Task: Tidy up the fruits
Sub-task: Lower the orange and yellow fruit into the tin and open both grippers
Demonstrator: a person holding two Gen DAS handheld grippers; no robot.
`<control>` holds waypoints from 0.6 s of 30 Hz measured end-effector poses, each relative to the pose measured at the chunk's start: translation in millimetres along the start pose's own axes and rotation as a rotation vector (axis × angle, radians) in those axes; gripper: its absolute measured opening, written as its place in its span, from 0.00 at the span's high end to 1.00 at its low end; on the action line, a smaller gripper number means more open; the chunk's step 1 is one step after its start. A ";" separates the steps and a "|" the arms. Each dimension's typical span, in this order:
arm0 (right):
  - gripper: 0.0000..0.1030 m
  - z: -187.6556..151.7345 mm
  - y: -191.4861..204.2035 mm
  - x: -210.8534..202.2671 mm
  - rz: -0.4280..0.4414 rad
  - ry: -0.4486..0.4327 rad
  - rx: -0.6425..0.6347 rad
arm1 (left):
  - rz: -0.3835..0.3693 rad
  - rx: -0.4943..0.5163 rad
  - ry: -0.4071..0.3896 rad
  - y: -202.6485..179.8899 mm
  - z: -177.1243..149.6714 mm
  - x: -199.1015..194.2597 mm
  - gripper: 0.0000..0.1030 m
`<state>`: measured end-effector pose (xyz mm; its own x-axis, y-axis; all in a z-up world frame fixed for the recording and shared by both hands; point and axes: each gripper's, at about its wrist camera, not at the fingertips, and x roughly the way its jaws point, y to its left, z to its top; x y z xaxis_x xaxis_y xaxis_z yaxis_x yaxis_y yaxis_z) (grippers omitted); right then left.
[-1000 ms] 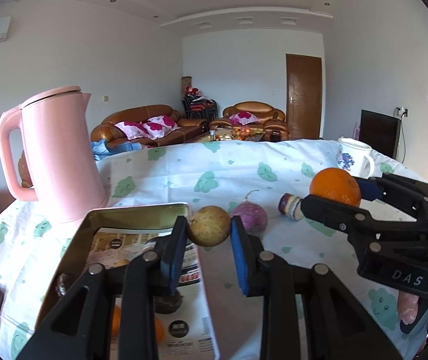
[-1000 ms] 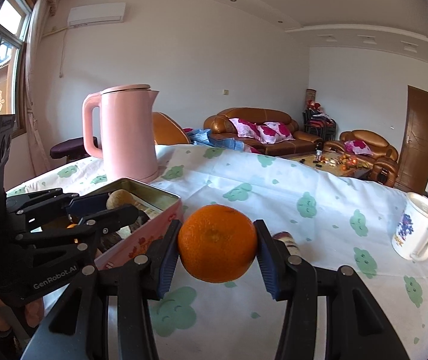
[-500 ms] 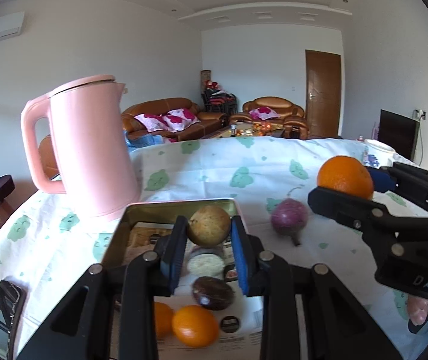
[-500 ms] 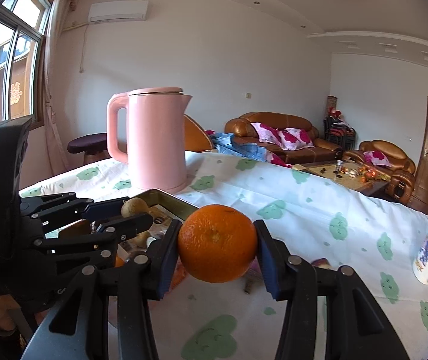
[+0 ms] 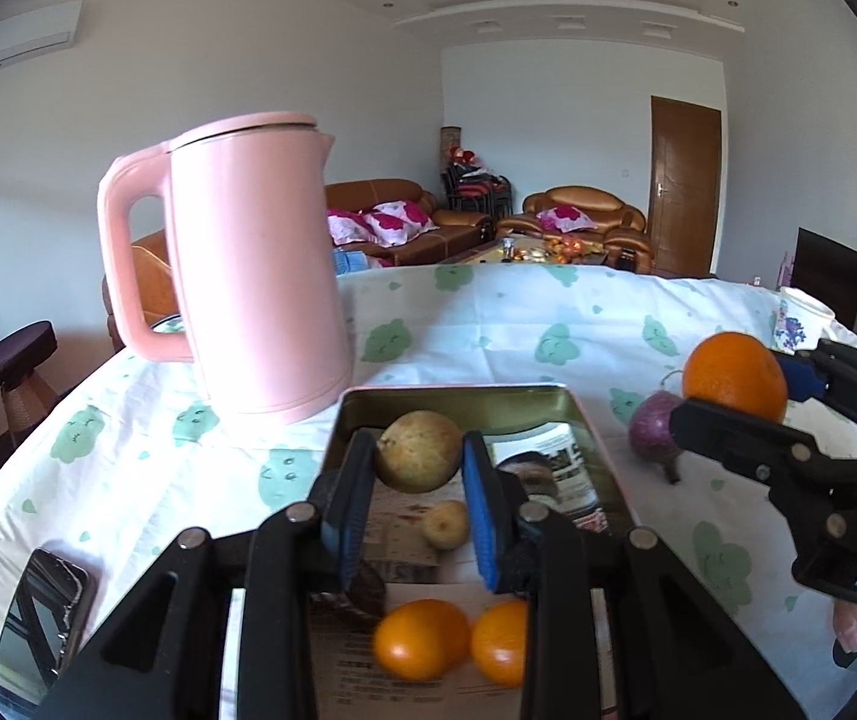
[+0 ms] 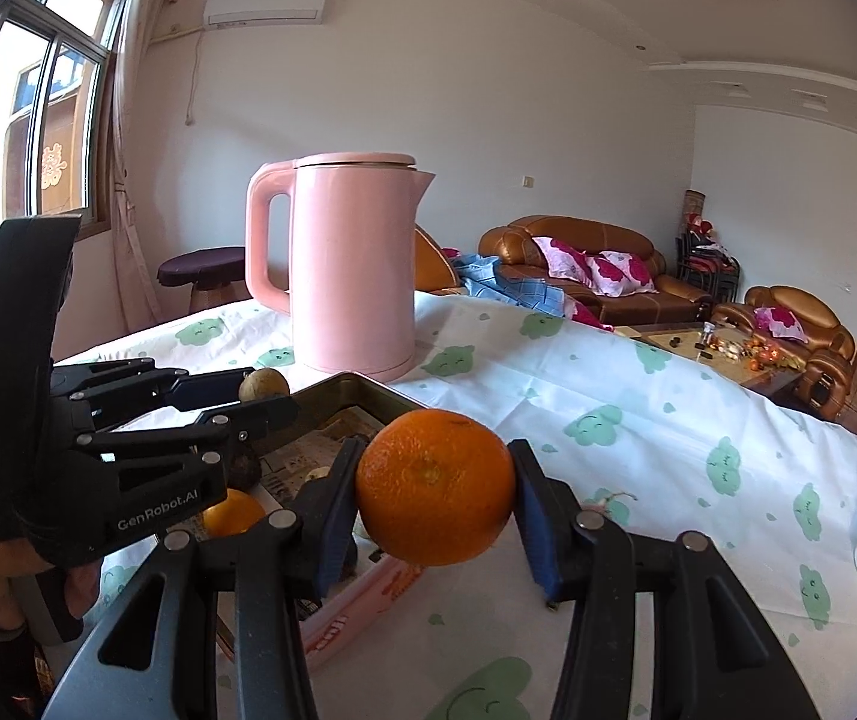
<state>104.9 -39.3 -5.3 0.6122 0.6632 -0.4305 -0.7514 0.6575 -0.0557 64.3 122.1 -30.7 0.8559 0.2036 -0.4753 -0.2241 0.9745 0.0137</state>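
We see our left gripper [image 5: 418, 461] clamped on a brownish round fruit [image 5: 418, 459], held above the far end of a metal tin [image 5: 452, 397] on the table. Our right gripper [image 6: 436, 504] is clamped on an orange [image 6: 436, 487], held above the tin's right edge. Two small oranges [image 5: 422, 638] lie at the tin's near end. A purple fruit [image 5: 655, 427], possibly an onion, lies right of the tin. A pink kettle [image 5: 254, 267] stands at far left.

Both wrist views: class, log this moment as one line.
left hand-held gripper: shut on brown fruit, over tin tray | right hand-held gripper: shut on orange | purple fruit: on table
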 end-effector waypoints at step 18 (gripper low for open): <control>0.51 -6.8 22.7 37.9 0.076 0.090 -0.019 | -0.005 0.001 0.059 10.6 -4.8 15.0 0.71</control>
<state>109.4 -1.7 -29.0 0.5293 0.6758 -0.5130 -0.8000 0.5988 -0.0365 72.5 135.0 -42.0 0.8278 0.1928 -0.5268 -0.2197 0.9755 0.0118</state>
